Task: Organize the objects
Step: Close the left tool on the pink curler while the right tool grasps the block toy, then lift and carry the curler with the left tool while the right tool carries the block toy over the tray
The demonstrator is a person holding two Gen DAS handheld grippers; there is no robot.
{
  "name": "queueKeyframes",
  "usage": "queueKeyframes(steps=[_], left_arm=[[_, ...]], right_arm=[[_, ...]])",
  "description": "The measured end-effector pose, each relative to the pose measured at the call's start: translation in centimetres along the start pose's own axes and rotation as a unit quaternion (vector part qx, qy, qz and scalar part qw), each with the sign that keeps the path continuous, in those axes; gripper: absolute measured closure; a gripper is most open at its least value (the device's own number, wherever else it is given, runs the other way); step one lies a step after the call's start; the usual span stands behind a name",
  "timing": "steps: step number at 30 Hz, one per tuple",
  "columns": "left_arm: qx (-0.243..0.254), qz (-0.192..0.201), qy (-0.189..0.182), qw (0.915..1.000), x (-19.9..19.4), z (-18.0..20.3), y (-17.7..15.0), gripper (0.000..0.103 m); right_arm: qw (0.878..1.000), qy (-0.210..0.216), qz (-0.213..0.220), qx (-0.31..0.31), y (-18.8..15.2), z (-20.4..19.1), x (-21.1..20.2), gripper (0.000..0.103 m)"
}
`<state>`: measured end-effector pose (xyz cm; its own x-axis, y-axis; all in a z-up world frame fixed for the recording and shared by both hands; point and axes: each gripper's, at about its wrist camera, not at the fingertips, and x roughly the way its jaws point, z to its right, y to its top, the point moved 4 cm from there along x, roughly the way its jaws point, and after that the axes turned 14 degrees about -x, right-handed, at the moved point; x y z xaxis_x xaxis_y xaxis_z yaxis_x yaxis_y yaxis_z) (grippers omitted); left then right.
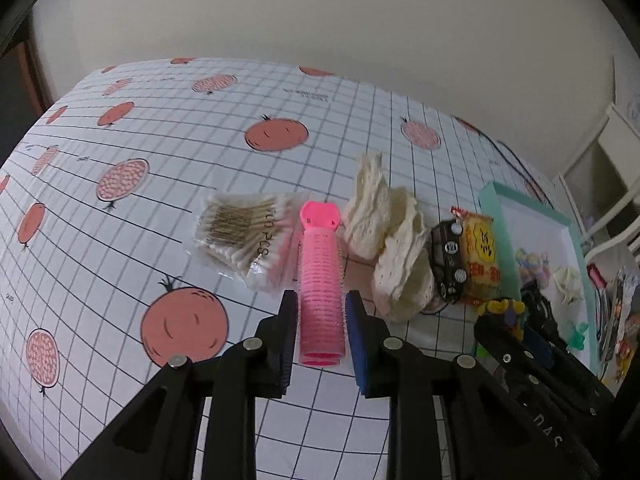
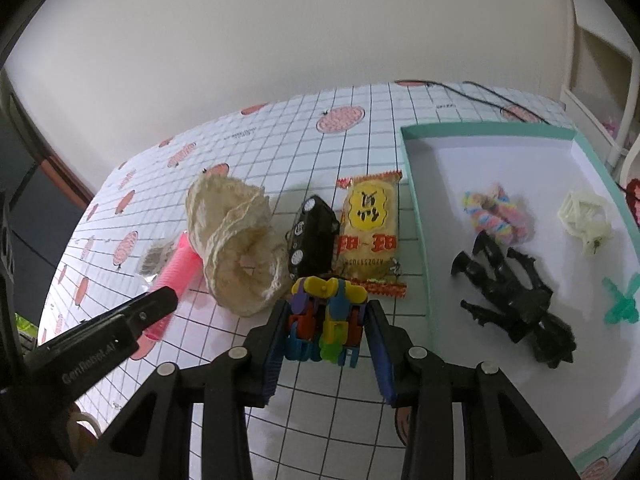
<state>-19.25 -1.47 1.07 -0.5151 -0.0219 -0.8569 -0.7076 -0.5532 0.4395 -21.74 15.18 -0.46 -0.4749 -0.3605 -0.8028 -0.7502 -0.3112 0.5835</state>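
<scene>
Grid tablecloth (image 1: pixel 120 240) with pomegranate print, plain wall behind. Your left gripper (image 1: pixel 322 316) half open around pink hair roller (image 1: pixel 321 280); pads close beside it, contact not clear; roller lies on cloth, long axis away from you, clip end far. Your right gripper (image 2: pixel 326 328) brackets colourful block toy (image 2: pixel 326 320), firm grip uncertain. Teal-rimmed tray (image 2: pixel 416 216) at right holds black figure (image 2: pixel 516 296), pastel scrunchie (image 2: pixel 496 216), cream clip (image 2: pixel 586 216), green piece (image 2: pixel 622 300).

A pink hair roller (image 1: pixel 321 280) lies on the white table (image 1: pixel 160 152) gridded in black with orange fruit prints; the cloth (image 2: pixel 236 240) is cream, the snack packet (image 2: pixel 370 232) yellow, the tray (image 2: pixel 416 216) teal-rimmed.
</scene>
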Motion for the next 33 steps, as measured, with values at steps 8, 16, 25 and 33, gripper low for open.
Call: queueKeyframes(steps=[8,16,25,33], left_arm=[[-0.007,0.056,-0.005,0.9984,-3.4,0.2,1.3,0.078],[-0.006,0.089,-0.026,0.9956,-5.8,1.3,2.0,0.078],[0.022,0.098,-0.065,0.9928,-8.0,4.6,1.2,0.078],[0.038,0.076,-0.091,0.9922,-7.8,7.5,-0.4,0.078]], right_arm=[[1.000,0.004,0.021,-0.001,0.5,0.2,-1.6,0.062],[0.999,0.008,0.045,-0.004,1.3,0.0,-3.3,0.062],[0.998,-0.001,0.069,-0.006,1.8,1.3,-5.6,0.062],[0.997,-0.037,0.063,0.011,0.6,5.8,-7.2,0.062]])
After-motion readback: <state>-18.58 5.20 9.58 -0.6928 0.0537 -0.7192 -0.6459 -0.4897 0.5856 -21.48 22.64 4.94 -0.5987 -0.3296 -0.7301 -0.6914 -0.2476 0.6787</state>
